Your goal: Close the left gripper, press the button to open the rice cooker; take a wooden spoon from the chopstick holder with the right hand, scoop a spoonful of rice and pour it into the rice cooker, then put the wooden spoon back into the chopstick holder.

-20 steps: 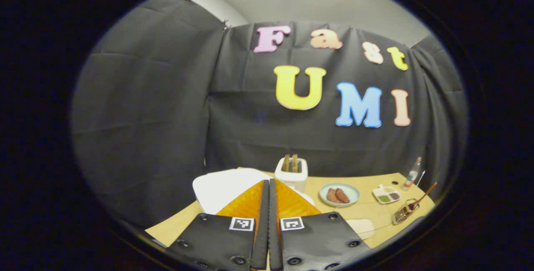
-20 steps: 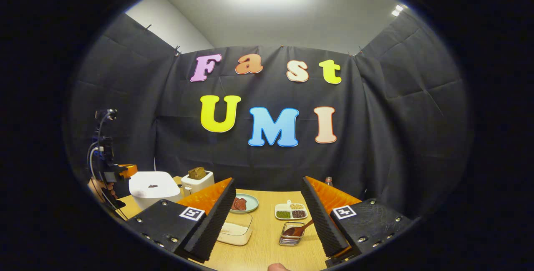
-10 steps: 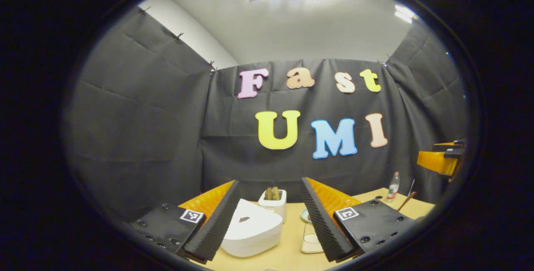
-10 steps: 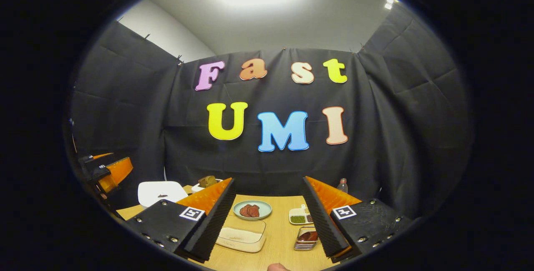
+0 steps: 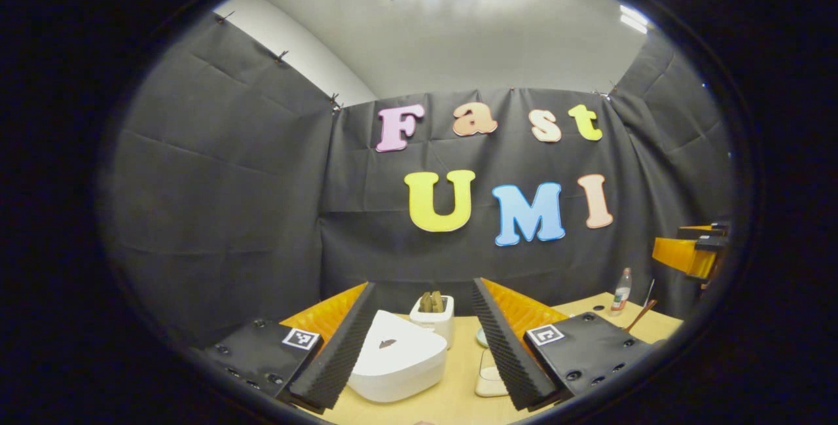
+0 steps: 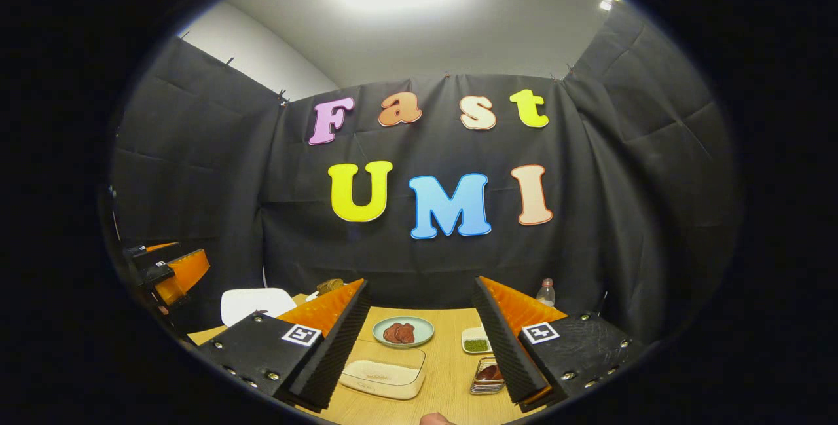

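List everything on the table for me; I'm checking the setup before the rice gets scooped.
Rice cooker: one, white, lid down, table's left side.
Toaster: one, white, bread inside, behind the cooker.
Rice container: one, clear, near edge.
Plate: one, pale green, brown food, centre.
Divided dish: one, white, right of the plate.
Chopstick holder: one, metal, right front.
Wooden spoon: one, brown, in the holder.
Bottle: one, clear, back right.
Table: one, light wood.
Left claw: open.
Right claw: open.

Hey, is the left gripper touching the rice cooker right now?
Apart. In the left gripper view, the left gripper is open, its fingers spread to either side, and the white rice cooker sits on the table beyond them with its lid down.
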The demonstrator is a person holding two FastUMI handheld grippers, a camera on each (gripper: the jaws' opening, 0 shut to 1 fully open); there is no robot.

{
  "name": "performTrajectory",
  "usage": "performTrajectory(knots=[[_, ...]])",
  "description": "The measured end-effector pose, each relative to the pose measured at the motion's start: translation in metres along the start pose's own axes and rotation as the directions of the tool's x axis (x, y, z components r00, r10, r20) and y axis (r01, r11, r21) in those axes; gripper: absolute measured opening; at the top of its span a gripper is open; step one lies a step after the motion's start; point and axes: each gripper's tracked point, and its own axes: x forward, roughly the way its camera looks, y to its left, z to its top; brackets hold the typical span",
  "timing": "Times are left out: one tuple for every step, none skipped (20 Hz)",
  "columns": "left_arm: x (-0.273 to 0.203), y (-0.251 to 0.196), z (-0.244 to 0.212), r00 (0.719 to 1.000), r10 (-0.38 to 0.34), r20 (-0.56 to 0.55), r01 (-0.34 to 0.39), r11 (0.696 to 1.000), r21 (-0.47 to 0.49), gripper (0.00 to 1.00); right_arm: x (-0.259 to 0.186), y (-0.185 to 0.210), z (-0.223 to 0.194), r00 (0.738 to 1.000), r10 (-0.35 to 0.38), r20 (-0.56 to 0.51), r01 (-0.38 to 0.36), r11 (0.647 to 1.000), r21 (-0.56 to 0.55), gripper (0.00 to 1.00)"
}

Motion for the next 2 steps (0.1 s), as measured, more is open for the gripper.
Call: performTrajectory(knots=[[0.0009,-0.0002,0.0009,1.000,-0.001,0.003,0.001,1.000,0.004,0.95,0.0005,0.0008,-0.0014,1.000,-0.002,-0.001,0.002,1.000,0.002,0.95],[0.0005,0.0005,-0.0002,1.000,-0.001,0.003,0.001,1.000,0.007,0.95,0.0009,0.0014,-0.0020,1.000,-0.001,-0.003,0.001,1.000,0.003,0.96]])
